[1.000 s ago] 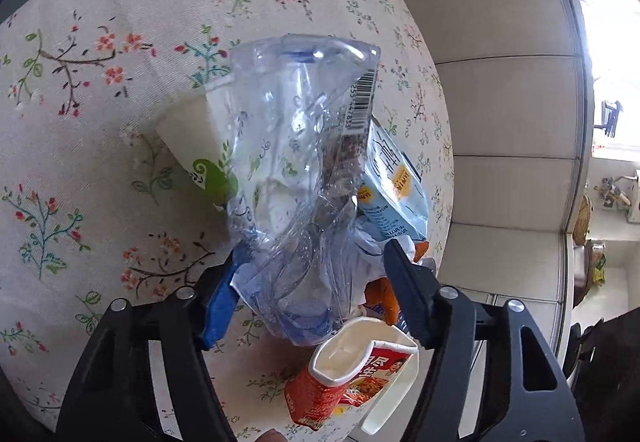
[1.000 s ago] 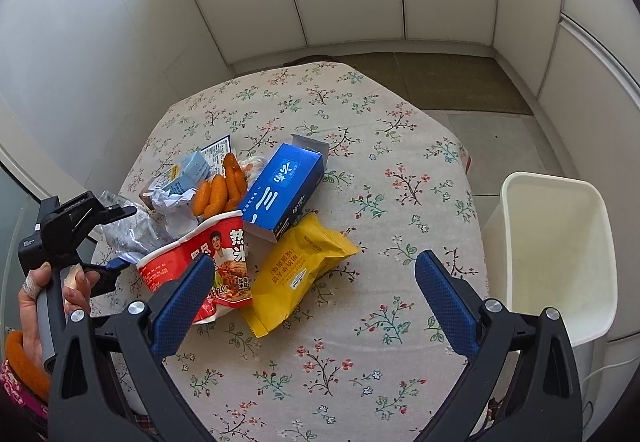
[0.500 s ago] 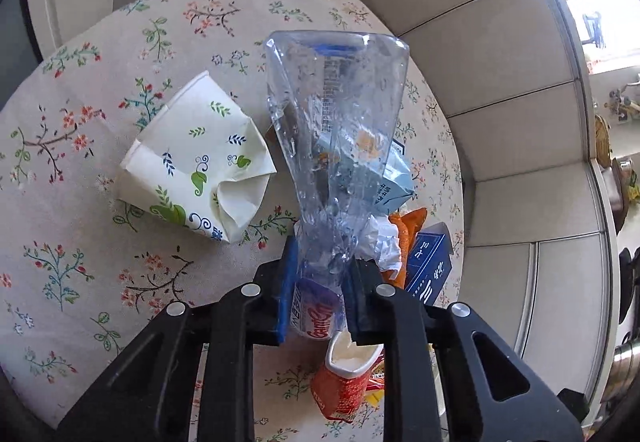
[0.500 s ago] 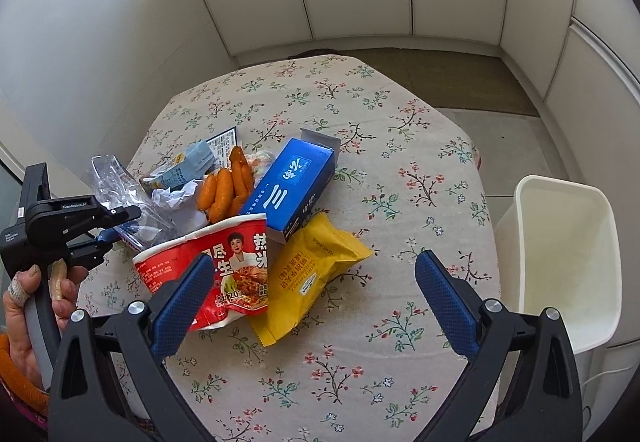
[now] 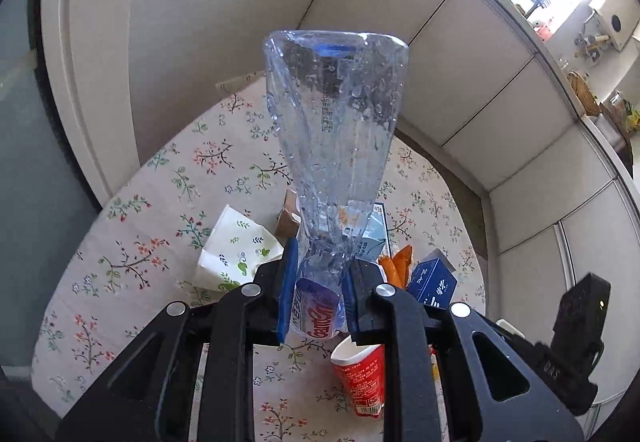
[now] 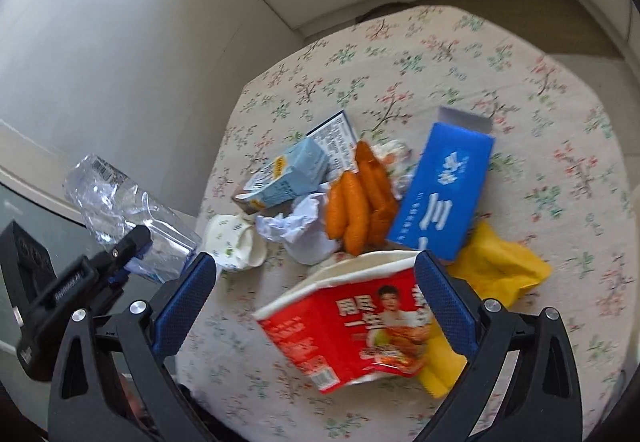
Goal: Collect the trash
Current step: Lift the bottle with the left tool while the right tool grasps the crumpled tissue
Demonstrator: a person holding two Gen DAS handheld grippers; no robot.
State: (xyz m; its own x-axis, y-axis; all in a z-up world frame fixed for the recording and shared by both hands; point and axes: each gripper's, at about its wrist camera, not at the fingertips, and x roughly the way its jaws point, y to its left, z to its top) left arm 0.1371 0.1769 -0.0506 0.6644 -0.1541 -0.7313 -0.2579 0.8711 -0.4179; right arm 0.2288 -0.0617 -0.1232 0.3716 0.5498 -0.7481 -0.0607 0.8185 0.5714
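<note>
Pinching crushed bottle [image 5: 336, 145], left gripper [image 5: 318, 294]

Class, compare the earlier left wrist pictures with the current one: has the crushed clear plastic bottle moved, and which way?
Yes. The crushed clear bottle, pinched by the left gripper, has risen off the floral tablecloth; the paper cup it lay beside now sits far below.

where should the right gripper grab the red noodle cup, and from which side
Pinch the red noodle cup across its crushed white rim, coming down from above and the near edge. It lies on its side, mouth toward the blue carton, and the open right gripper already straddles that end.
</note>
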